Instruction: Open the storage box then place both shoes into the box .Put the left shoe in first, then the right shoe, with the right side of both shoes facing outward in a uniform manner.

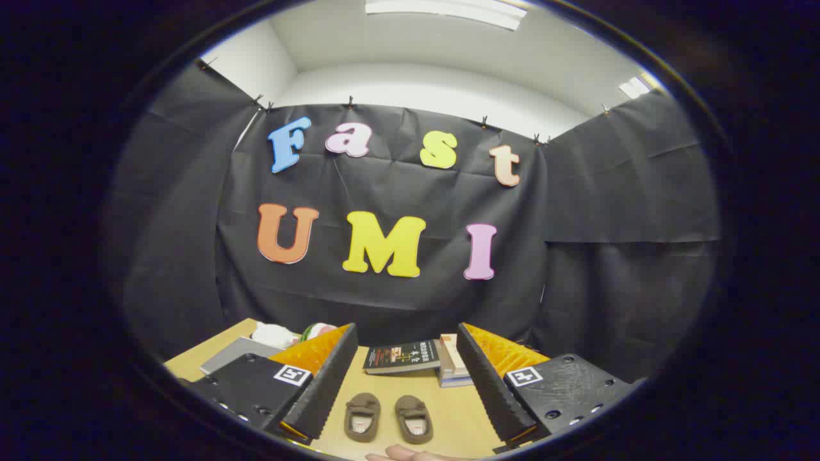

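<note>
Hovering above the wooden table (448, 410), the gripper (407, 384) stands spread wide, holding nothing. Two brown shoes (388, 417) sit side by side between its fingers, books (402, 356) beyond. A fingertip (403, 454), perhaps a hand's, shows cut off below the shoes.

Even light is cast by a ceiling panel (448, 9); straight lines are bowed outward, detail softened at the margins.

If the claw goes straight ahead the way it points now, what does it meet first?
Probably the dark book beyond the open claw. The two brown shoes lie lower, between its fingers, and likely pass underneath. Depth is unclear.
</note>
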`<state>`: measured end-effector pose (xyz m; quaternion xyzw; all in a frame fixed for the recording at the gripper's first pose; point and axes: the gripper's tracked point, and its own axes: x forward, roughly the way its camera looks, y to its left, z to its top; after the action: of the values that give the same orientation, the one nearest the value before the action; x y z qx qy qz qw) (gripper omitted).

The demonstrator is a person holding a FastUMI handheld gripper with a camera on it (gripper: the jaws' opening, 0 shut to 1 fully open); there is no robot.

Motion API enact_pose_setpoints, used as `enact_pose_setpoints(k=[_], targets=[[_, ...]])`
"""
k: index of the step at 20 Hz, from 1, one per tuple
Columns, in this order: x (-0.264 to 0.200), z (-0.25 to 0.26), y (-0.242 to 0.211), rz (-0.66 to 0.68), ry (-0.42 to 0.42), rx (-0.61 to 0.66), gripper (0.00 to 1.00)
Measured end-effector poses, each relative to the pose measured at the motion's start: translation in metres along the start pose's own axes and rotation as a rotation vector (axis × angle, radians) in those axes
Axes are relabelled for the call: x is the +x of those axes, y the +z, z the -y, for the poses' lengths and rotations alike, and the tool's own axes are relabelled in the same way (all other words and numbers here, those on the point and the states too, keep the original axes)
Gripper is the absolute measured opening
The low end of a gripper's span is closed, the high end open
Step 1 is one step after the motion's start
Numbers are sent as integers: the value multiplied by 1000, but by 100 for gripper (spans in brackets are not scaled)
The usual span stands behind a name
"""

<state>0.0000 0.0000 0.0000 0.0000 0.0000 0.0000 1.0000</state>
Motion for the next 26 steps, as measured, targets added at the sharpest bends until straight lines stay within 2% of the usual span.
enact_pose_setpoints(k=[7, 17, 23, 26], targets=[[32, 23, 5, -20, 2, -17, 95], [60, 19, -15, -71, 49, -24, 95], [76, 13, -45, -131, 62, -20, 95], [84, -3, -70, -187, 103, -18, 95]])
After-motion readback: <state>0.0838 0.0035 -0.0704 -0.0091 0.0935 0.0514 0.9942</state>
